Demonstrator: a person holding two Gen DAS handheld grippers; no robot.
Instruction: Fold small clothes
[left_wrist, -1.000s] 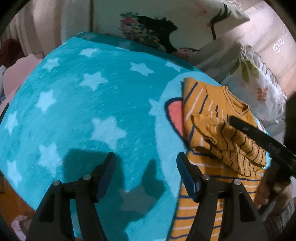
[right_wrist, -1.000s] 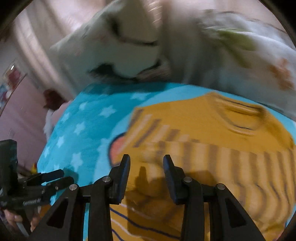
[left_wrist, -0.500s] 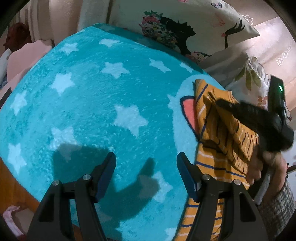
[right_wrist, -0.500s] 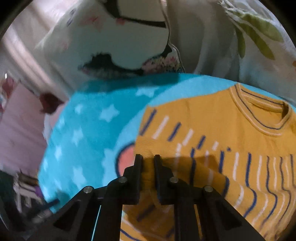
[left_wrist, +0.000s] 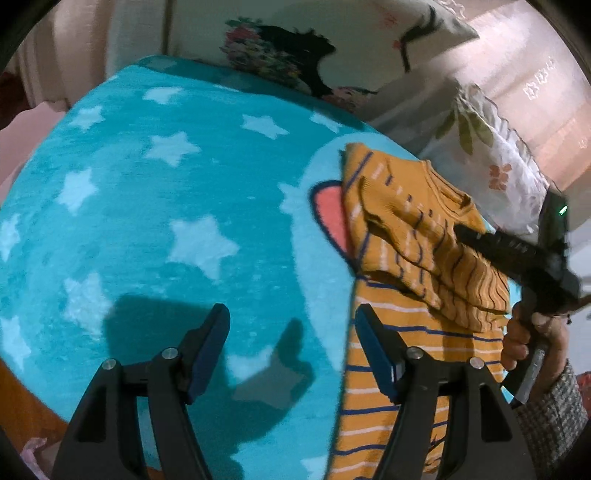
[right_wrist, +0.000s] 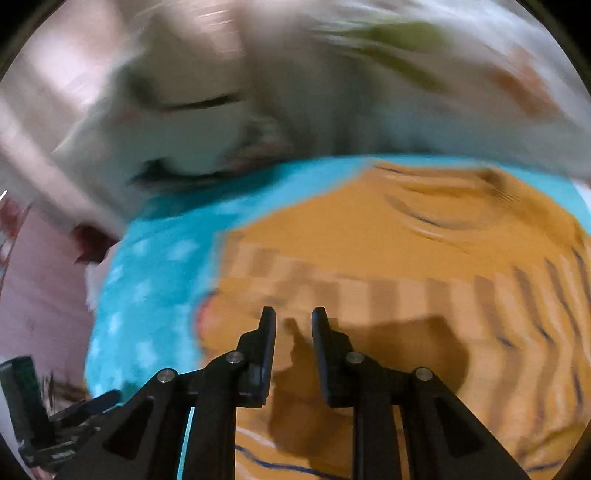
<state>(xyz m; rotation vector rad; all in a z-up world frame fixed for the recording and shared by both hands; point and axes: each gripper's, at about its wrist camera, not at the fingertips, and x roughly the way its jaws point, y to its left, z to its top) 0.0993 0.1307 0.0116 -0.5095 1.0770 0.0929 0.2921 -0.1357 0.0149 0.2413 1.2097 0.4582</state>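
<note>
An orange sweater (left_wrist: 406, 266) with blue and white stripes lies on a turquoise star blanket (left_wrist: 177, 192), its sleeve folded across the chest. My left gripper (left_wrist: 291, 325) is open and empty, above the blanket just left of the sweater's hem. My right gripper (right_wrist: 293, 325) hovers over the folded sleeve of the sweater (right_wrist: 406, 277) with its jaws a small gap apart and nothing between them; this view is blurred. The right gripper also shows in the left wrist view (left_wrist: 465, 232), over the sweater.
Printed pillows (left_wrist: 332, 44) lie along the far edge of the bed, with a floral one (left_wrist: 491, 155) at the right. The blanket's edge drops off at the lower left (left_wrist: 22, 391). A pink cartoon ear (left_wrist: 332, 210) on the blanket shows beside the sweater.
My right gripper was shut on the sleeve half a second ago; now its jaws have parted, it has let go and it has pulled back. My left gripper shifted slightly, still open.
</note>
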